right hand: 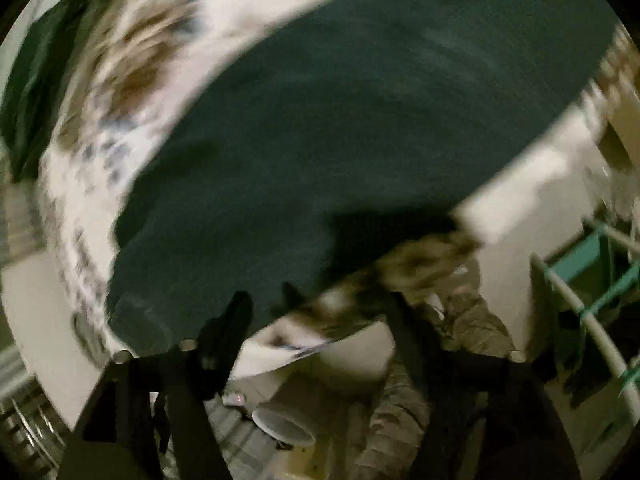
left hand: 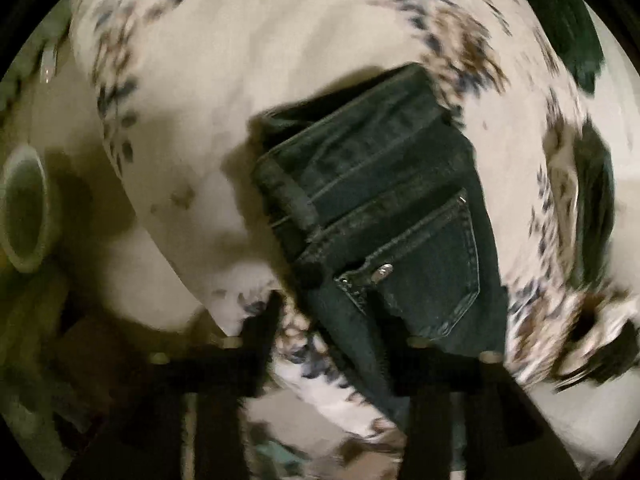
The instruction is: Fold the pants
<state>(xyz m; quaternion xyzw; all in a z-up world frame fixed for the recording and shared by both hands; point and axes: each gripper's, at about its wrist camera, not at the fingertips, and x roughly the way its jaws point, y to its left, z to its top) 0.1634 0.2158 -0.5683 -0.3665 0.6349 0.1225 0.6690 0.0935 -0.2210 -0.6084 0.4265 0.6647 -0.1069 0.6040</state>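
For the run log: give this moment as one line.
stage: folding | jeans: folded on patterned cover | left gripper: open | right gripper: open

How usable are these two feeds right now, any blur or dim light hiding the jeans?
Left wrist view: dim, mild motion smear, yet the folded jeans, their back pocket and rivets read clearly on the patterned bedspread. Right wrist view: heavy motion blur, jeans a featureless dark mass; fisheye bending in both.

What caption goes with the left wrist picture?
Folded jeans lie on a patterned sheet, left gripper open above them.
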